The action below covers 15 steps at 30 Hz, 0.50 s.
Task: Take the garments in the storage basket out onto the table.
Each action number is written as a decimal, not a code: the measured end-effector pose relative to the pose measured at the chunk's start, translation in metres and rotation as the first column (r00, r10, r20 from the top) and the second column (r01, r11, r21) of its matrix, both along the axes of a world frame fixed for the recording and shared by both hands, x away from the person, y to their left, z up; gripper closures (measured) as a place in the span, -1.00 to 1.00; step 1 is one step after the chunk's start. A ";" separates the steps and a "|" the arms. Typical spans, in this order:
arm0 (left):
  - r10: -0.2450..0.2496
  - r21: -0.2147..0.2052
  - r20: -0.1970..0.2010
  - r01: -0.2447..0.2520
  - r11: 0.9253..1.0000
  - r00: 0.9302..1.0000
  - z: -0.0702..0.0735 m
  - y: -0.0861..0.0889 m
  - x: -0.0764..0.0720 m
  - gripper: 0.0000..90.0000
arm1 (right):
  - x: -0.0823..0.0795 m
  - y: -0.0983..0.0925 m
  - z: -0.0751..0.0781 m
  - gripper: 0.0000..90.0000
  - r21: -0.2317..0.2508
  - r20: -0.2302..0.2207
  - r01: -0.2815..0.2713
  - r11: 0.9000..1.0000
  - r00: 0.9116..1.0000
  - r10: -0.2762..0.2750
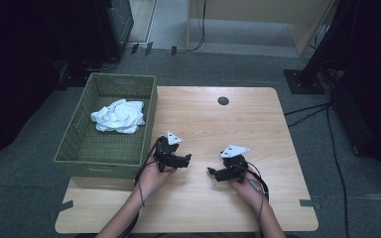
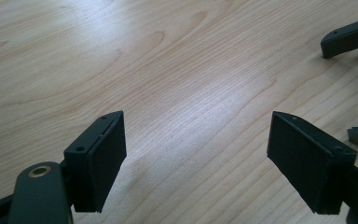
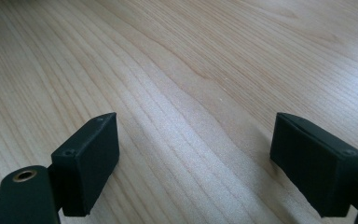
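Observation:
A crumpled white cloth [image 1: 119, 116] lies inside a green woven basket [image 1: 76, 144] at the table's left edge. My left gripper [image 1: 184, 159] rests low over the wooden table [image 1: 213, 124], just right of the basket, and it is open. In the left gripper view its jaws [image 2: 196, 161] stand wide apart over bare wood, with the other gripper's fingertips [image 2: 349, 36] at the upper right. My right gripper [image 1: 212, 172] faces it from the right, also open. In the right gripper view the jaws [image 3: 195, 163] hold nothing.
A dark round grommet hole [image 1: 223, 100] sits near the table's far edge. Cables [image 1: 327, 129] run over the grey floor to the right. A dark stand base [image 1: 302, 79] is at the far right, and dark equipment [image 1: 94, 34] at the far left.

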State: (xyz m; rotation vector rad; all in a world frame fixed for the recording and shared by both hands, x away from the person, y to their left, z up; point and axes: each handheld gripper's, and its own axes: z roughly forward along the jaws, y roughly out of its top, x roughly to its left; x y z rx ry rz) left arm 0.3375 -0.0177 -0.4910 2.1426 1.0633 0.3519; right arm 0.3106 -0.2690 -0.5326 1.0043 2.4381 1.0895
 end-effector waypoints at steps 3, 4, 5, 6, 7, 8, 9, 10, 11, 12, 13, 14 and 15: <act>0.007 -0.014 -0.019 -0.008 1.000 1.000 0.003 0.000 -0.001 -0.55 | 0.000 0.000 0.000 -0.65 0.000 0.000 0.000 1.000 1.000 0.000; 0.007 -0.014 -0.019 -0.008 1.000 1.000 0.003 0.000 -0.001 -0.55 | 0.000 0.000 0.000 -0.65 0.000 0.000 0.000 1.000 1.000 0.000; 0.006 -0.002 -0.017 -0.006 1.000 1.000 0.005 0.001 -0.002 -0.55 | 0.000 0.000 0.000 -0.65 0.000 0.000 0.000 1.000 1.000 0.000; 0.005 -0.001 -0.018 -0.005 1.000 1.000 0.006 0.001 -0.002 -0.55 | 0.000 0.000 0.000 -0.65 0.000 0.000 0.000 1.000 1.000 0.000; 0.004 -0.003 -0.017 -0.004 1.000 1.000 0.007 0.001 -0.003 -0.55 | 0.000 0.000 0.000 -0.65 0.000 0.000 0.000 1.000 1.000 0.000; 0.003 -0.001 -0.017 -0.003 1.000 1.000 0.008 0.001 -0.003 -0.55 | 0.000 0.000 0.000 -0.65 0.000 0.000 0.000 1.000 1.000 0.000; 0.002 0.000 -0.016 -0.002 1.000 1.000 0.009 0.001 -0.004 -0.55 | 0.000 0.000 0.000 -0.65 0.000 0.000 0.000 1.000 1.000 0.000; 0.001 -0.001 -0.016 -0.001 1.000 1.000 0.009 0.001 -0.004 -0.55 | 0.000 0.000 0.000 -0.65 0.000 0.000 0.000 1.000 1.000 0.000; 0.003 -0.002 -0.015 -0.003 1.000 1.000 0.010 0.001 -0.005 -0.55 | 0.000 0.000 0.000 -0.65 0.000 0.000 0.000 1.000 1.000 0.000; 0.001 0.001 -0.017 -0.001 1.000 1.000 0.011 0.002 -0.005 -0.55 | 0.000 0.000 0.000 -0.65 0.000 0.000 0.000 1.000 1.000 0.000; -0.001 0.003 -0.018 0.001 1.000 1.000 0.012 0.002 -0.006 -0.55 | 0.000 0.000 0.000 -0.65 0.000 0.000 0.000 1.000 1.000 0.000; -0.006 0.008 -0.020 0.006 1.000 1.000 0.012 0.002 -0.006 -0.55 | 0.000 0.000 0.000 -0.65 0.000 0.000 0.000 1.000 1.000 0.000; -0.006 0.008 -0.020 0.006 1.000 1.000 0.012 0.002 -0.006 -0.55 | 0.000 0.000 0.000 -0.65 0.000 0.000 0.001 1.000 1.000 -0.001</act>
